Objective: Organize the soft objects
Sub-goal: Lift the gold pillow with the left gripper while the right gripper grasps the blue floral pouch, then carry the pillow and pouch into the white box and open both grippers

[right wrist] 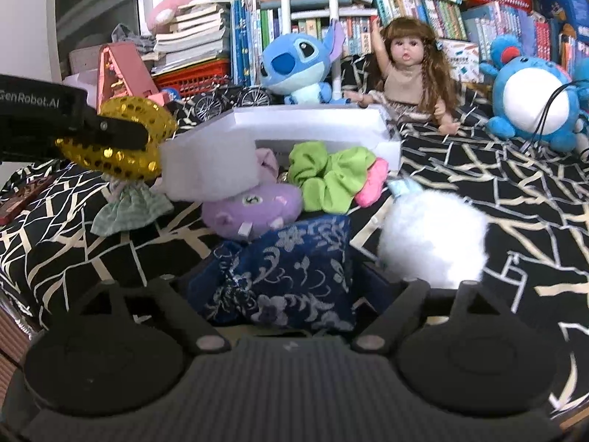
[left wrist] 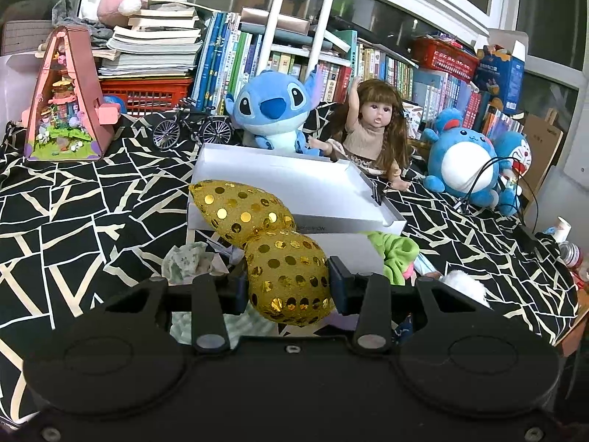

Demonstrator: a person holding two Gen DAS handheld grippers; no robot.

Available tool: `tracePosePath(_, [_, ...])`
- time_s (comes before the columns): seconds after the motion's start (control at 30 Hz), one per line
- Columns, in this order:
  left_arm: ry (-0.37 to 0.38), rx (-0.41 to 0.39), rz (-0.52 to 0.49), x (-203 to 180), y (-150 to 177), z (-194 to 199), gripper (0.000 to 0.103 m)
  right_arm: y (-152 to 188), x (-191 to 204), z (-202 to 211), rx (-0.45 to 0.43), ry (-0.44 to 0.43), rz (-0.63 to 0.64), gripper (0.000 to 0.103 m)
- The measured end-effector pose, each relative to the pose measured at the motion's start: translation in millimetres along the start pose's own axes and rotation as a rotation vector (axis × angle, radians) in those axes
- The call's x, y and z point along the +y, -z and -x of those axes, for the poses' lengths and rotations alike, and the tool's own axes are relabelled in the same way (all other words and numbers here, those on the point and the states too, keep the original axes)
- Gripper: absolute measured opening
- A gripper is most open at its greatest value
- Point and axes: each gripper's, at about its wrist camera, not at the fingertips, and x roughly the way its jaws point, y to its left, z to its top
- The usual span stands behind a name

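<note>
In the left wrist view my left gripper (left wrist: 289, 287) is shut on one lobe of a gold sequin bow (left wrist: 243, 210), whose other lobe leans over the near wall of the white open box (left wrist: 294, 180). From the right wrist view the same gripper (right wrist: 121, 136) hangs at the left with the gold bow (right wrist: 143, 110). My right gripper (right wrist: 279, 287) is open, low over the bedspread, with a dark blue floral pouch (right wrist: 287, 276) lying between its jaws. Beyond the pouch sit a purple plush (right wrist: 250, 210), a green scrunchie (right wrist: 331, 180) and a white fluffy ball (right wrist: 434, 235).
A blue alien plush (left wrist: 268, 110), a doll (left wrist: 371, 125) and a round blue plush (left wrist: 460, 162) sit behind the box. A small bicycle model (left wrist: 191, 129) and a pink triangular house model (left wrist: 66, 103) stand at the back left, before stacked books. A checked cloth (right wrist: 129, 206) lies left.
</note>
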Motion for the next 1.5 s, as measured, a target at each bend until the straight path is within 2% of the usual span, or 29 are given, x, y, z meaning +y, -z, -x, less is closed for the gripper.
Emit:
tracePosePath(0.13, [-0.001,0.002,-0.001,-0.2,0.0,-0.8,0.040,2.2,5.0,-5.5,0.005,-0.014,0.007,0.087])
tracePosePath(0.37, [-0.006,0.004,0.000,2.3,0.0,-2.7,0.040,0.7,18.1,0.7,-0.029,-0.041,0.036,0.053])
tracePosePath(0.5, [-0.017,-0.003,-0.011,3.6,-3.7,-4.5,0.040,-7.8,12.2,5.1,-0.045,-0.053,-0.006,0.045])
tracePosePath(0.87, [-0.007,-0.021,0.012,15.8,-27.6,-11.9,0.040,-34.1,-1.6,24.3,-0.099,-0.052,-0.057,0.042])
tracePosePath(1.07, [0.003,-0.025,0.015,19.3,-40.7,-19.1,0.040,-50.7,-12.5,31.0,-0.166,0.023,-0.044,0.042])
tracePosePath(1.2, [0.009,-0.014,0.026,22.0,-50.0,-30.4,0.040,-66.2,-28.2,23.4,-0.190,0.040,-0.069,0.042])
tracePosePath(1.3, [0.028,-0.010,0.044,25.3,-59.7,-39.7,0.040,-82.1,-40.6,11.8,-0.186,0.016,-0.104,0.042])
tracePosePath(1.5, [0.109,0.001,0.084,31.2,-84.1,-60.3,0.040,-117.0,-59.7,-23.2,-0.147,-0.032,-0.159,0.042])
